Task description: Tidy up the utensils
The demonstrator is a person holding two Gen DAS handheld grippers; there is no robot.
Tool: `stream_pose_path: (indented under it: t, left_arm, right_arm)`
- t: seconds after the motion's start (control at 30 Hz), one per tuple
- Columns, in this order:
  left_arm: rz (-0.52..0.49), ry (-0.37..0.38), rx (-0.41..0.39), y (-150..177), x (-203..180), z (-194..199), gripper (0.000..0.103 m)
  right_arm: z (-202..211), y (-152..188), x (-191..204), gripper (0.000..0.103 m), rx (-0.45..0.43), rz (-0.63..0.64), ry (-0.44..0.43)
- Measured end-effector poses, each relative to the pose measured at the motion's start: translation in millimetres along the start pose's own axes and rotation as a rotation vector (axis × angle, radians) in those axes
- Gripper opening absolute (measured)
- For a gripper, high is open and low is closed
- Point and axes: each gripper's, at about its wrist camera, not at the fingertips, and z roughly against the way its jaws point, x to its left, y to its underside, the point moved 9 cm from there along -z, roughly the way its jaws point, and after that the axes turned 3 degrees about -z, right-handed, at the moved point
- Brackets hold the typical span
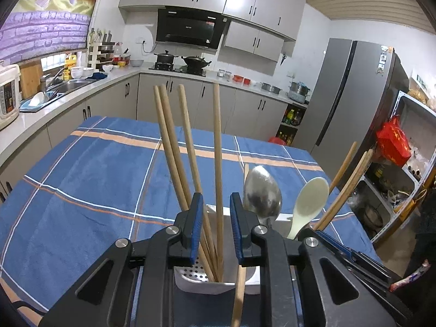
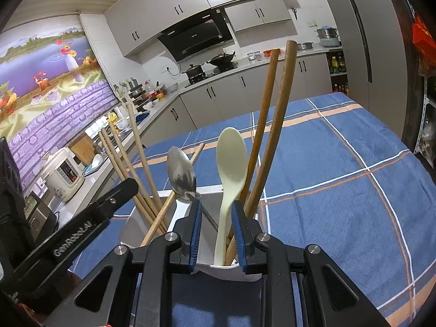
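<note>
A white utensil holder point(image 1: 207, 286) stands on the blue plaid tablecloth point(image 1: 81, 177), close under both grippers. My left gripper point(image 1: 216, 226) is open around several pale wooden chopsticks point(image 1: 174, 150) upright in the holder's left part; its pads do not press them. A metal spoon point(image 1: 261, 190), a cream plastic spoon point(image 1: 310, 201) and darker chopsticks point(image 1: 346, 188) stand further right. My right gripper point(image 2: 216, 229) is open with the cream spoon's point(image 2: 231, 158) handle loose between its pads. One chopstick point(image 2: 169, 204) leans slantwise over the holder's rim point(image 2: 130, 223).
The table's far half shows only cloth. A kitchen counter with a sink and a rice cooker point(image 1: 8, 95) runs along the left and back. A grey fridge point(image 1: 346, 95) and a metal shelf with a red bag point(image 1: 392, 141) stand to the right.
</note>
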Motion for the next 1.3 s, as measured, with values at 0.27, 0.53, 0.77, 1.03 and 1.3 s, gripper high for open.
stream_pose_path:
  t: [0.27,0.53,0.77,1.03,1.3]
  left_arm:
    - [0.036,0.000,-0.028,-13,6,37,0.022]
    - [0.033,-0.074,-0.025,-14,20,77,0.040]
    - [0.037,-0.130,-0.009,-1,27,115,0.061]
    - [0.019,-0.175,-0.012,10,27,167,0.071]
    - [0.002,-0.202,-0.060,15,22,210,0.074]
  right_arm:
    - [11,-2,3,0.024,-0.012,0.006,-0.012]
    - [39,2,7,0.031,-0.026,0.013,-0.004]
    - [72,12,14,0.039,-0.036,0.026,0.003]
    - [111,29,29,0.048,-0.037,0.066,0.005]
    - [147,49,47,0.050,-0.044,0.148,0.015]
